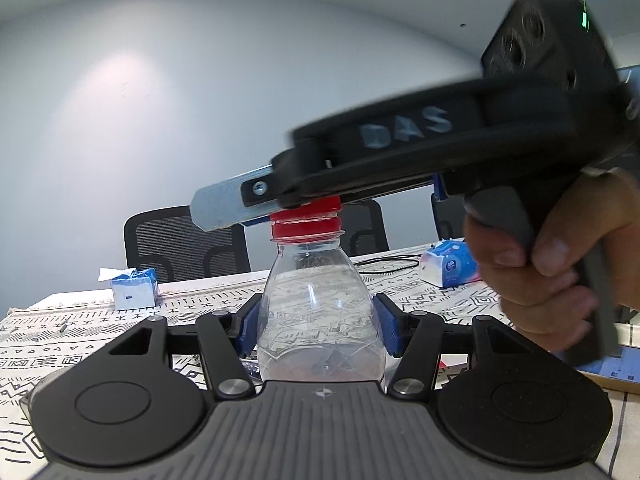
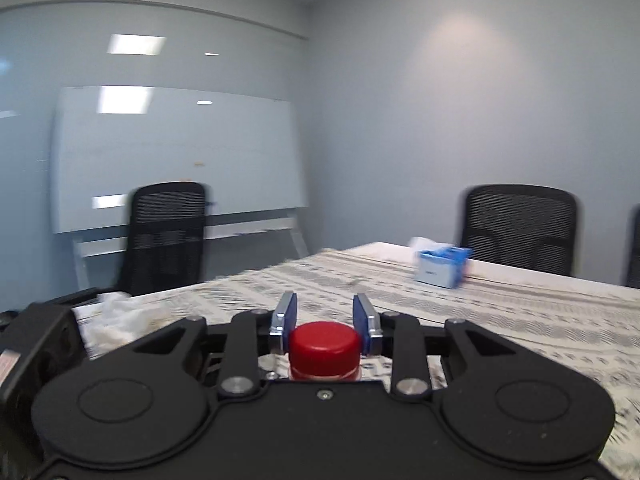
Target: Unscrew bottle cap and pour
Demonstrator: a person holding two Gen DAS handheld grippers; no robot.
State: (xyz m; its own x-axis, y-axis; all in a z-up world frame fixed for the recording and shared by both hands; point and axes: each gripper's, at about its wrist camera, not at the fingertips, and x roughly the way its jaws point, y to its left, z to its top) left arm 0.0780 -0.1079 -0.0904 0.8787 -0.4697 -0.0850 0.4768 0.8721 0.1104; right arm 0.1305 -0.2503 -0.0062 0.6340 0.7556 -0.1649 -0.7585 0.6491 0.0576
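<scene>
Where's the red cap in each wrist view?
Left wrist: red cap centre frame, atop the clear bottle, under the right gripper.
Right wrist: cap low centre, between the blue pads.
Shared landmark: blue tissue box on the patterned tablecloth.

Tissue box (image 2: 442,266), chairs (image 2: 520,228), whiteboard (image 2: 176,156) nr patterned tablecloth (image 2: 520,320).

The bottle (image 1: 320,312) stands upright on the table (image 1: 80,320) between the left gripper (image 1: 320,322) fingers. The right gripper (image 2: 324,320) sits above, around the cap (image 2: 324,346) (both pads touching it). A tissue box (image 1: 134,288) lies behind, to the left.
</scene>
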